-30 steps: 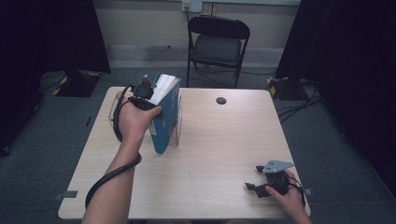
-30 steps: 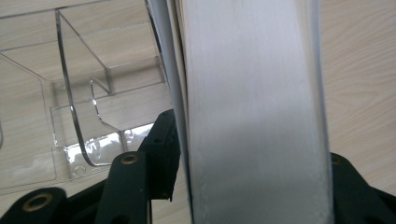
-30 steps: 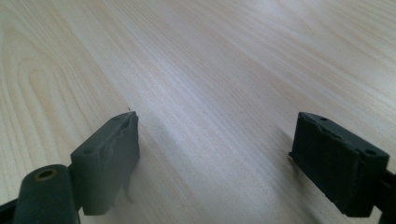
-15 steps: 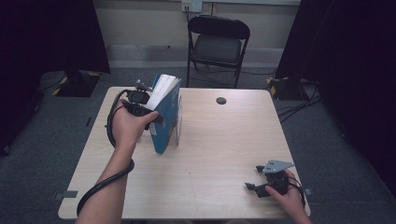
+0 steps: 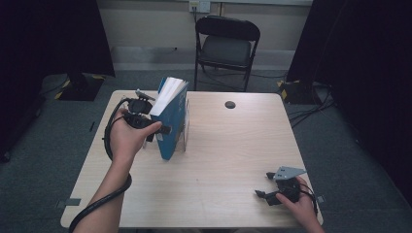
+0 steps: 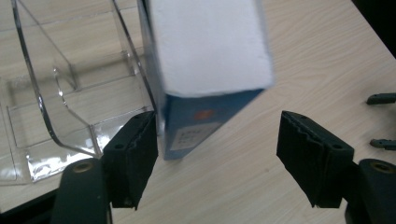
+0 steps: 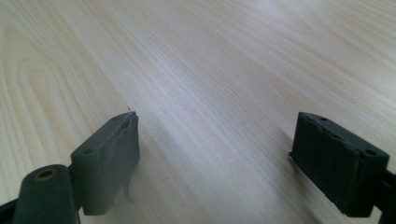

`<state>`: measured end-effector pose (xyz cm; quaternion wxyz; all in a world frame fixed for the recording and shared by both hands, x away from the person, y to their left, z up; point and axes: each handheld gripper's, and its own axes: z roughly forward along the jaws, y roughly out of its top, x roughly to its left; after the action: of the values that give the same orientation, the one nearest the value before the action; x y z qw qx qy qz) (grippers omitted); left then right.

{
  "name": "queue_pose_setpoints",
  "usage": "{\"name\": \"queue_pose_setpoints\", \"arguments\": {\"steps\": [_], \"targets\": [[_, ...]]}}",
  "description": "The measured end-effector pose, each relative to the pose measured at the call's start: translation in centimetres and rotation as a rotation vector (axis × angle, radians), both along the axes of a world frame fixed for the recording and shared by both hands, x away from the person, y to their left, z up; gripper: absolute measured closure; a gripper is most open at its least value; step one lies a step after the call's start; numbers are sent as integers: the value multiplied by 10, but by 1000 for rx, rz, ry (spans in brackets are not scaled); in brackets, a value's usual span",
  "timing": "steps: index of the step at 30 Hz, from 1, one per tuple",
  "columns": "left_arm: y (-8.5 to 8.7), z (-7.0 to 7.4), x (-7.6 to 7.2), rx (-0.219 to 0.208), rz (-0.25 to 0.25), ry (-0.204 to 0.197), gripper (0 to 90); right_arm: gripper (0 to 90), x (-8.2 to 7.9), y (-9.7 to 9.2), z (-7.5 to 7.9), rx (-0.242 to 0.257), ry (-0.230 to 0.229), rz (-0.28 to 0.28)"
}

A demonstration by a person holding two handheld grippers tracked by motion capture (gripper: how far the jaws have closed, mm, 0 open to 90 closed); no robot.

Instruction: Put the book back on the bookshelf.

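Note:
A thick blue book (image 5: 172, 114) with white page edges stands upright at the table's left, leaning in a clear plastic stand (image 5: 185, 138). My left gripper (image 5: 158, 132) is at the book's left side, held in a hand. In the left gripper view the book's (image 6: 210, 42) lower corner sits between the open jaws of that gripper (image 6: 217, 128): the left one is almost against the cover and the right one is well clear. The stand (image 6: 56, 93) is to the left there. My right gripper (image 5: 264, 184) rests near the front right corner, open (image 7: 215, 121) over bare wood.
The light wooden table (image 5: 233, 145) has a small black round disc (image 5: 230, 104) near its far edge. A black folding chair (image 5: 228, 43) stands behind the table. The right gripper's fingertips (image 6: 380, 98) show at the edge of the left gripper view.
The left hand and its gripper have drawn back slightly to the left from the book, which stays standing in the stand. The right gripper has not moved.

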<state>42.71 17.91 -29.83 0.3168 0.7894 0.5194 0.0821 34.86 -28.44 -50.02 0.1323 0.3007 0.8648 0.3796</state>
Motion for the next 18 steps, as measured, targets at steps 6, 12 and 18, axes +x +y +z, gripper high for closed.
{"name": "queue_pose_setpoints", "arguments": {"steps": [6, 12, 18], "targets": [[4, -6, -10, -19, -34, 0, 218, 145, 0, 0, 0, 1, 1, 0], [6, -12, -15, -21, -42, 4, 203, 145, 0, 0, 0, 1, 1, 0], [7, -13, -23, -10, -59, -1, 190, 145, 0, 0, 0, 0, 0, 0]]}}
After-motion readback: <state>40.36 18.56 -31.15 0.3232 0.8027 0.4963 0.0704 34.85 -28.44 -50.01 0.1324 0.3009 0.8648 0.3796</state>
